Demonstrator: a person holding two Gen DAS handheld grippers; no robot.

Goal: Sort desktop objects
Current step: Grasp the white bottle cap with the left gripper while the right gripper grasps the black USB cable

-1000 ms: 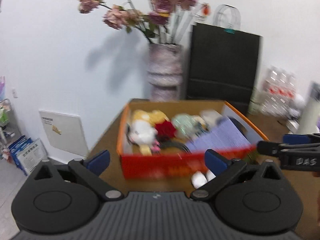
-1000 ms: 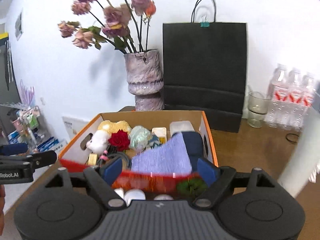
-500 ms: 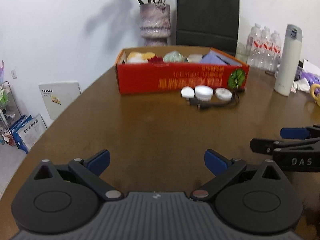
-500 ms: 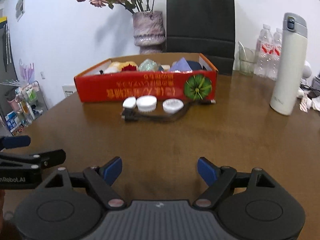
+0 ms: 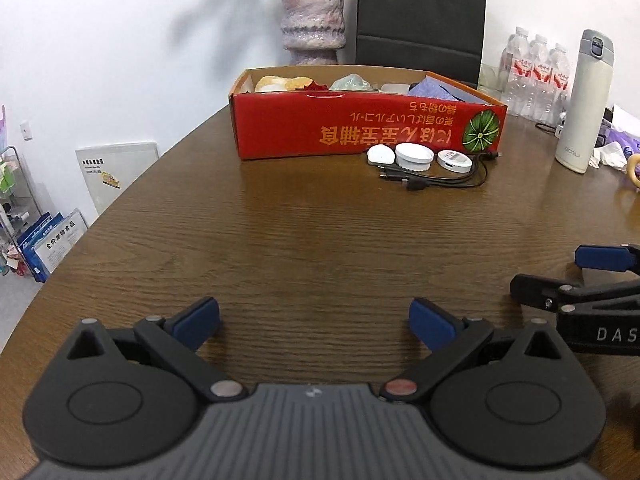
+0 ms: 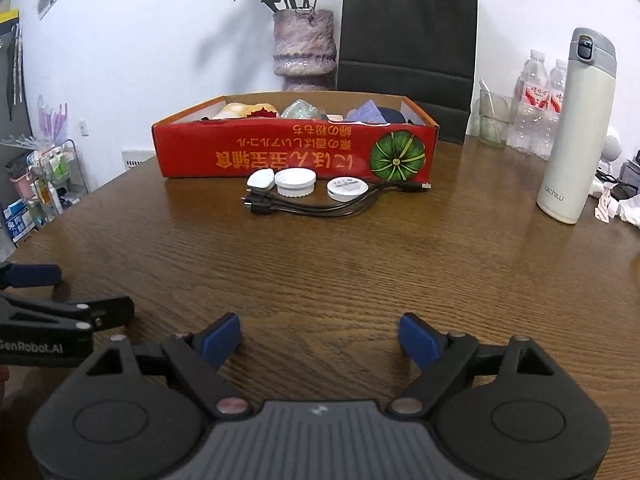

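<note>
A red cardboard box [image 5: 360,132] [image 6: 280,156] holding plush toys, a purple cloth and other items stands at the far side of the brown table [image 5: 304,240]. In front of it lie a white plug [image 6: 261,180], a white ridged lid [image 6: 296,182], a white round disc [image 6: 347,189] and a black multi-head cable [image 6: 312,208]. My left gripper [image 5: 314,316] is open and empty, low over the near table. My right gripper [image 6: 320,336] hovers beside it with its jaws opening and nothing between them. Each gripper also shows in the other's view, the right gripper [image 5: 560,272] and the left gripper [image 6: 80,292].
A tall white thermos [image 6: 576,128] stands at the right, with water bottles [image 6: 540,104], a glass [image 6: 494,118] and crumpled tissue [image 6: 616,204] near it. Behind the box are a flower vase [image 6: 303,50] and a black paper bag [image 6: 408,28]. The table's curved edge runs along the left.
Both grippers have drawn back from just over the box and sunk to the near part of the table. The box and the white items now lie far ahead.
</note>
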